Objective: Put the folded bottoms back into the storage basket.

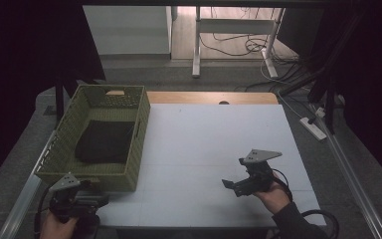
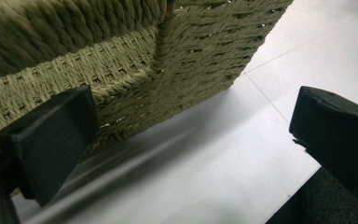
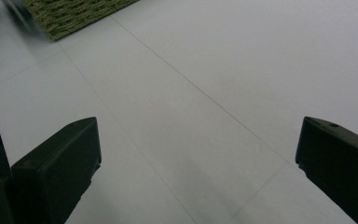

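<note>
Woven basket sits at left side of white worktop, dark folded cloth inside it. Left gripper right at basket's near corner, jaws wide apart, nothing held. Right gripper well right of basket, jaws apart too, empty. Looks like approach step; next move probably left gripper closing on basket wall. Cloth too dark to identify.

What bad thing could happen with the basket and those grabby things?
The left gripper sits open right by the woven basket, so a careless push might shove or tip it. The basket stands near the table's left edge, so it could slide off. The dark cloth lies deep inside, so the wall may block reaching it.
</note>
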The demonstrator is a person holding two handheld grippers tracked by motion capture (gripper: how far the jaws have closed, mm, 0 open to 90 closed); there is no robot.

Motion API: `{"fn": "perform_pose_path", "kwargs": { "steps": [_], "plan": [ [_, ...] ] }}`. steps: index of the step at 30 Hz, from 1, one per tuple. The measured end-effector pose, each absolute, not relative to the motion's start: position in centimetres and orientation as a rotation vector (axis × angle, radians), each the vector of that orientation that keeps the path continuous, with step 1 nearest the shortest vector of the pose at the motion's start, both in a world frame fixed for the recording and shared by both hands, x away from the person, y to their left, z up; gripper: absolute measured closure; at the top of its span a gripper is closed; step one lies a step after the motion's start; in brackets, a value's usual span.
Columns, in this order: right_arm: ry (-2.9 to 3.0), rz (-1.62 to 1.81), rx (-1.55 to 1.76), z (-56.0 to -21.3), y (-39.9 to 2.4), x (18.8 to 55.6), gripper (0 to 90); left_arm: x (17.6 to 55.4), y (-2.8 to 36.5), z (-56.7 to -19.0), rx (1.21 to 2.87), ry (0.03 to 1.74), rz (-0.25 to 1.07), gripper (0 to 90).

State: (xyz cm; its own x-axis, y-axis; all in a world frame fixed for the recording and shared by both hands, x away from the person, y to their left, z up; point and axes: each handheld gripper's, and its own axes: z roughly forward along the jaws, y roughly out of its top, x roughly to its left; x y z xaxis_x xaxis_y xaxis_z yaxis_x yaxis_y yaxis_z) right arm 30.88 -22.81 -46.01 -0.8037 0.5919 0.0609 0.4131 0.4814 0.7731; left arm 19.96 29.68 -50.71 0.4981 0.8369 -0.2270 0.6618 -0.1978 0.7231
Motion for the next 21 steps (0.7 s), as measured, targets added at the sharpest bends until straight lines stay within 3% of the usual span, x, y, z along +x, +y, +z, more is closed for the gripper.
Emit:
{"fn": "perform_pose_path", "kwargs": {
  "steps": [21],
  "plan": [
    [2.458,1.18,0.974,-46.6,-27.1,27.9,0.8,20.1,29.6,-50.7,1.939,1.242,0.268,1.3]
  ]
}}
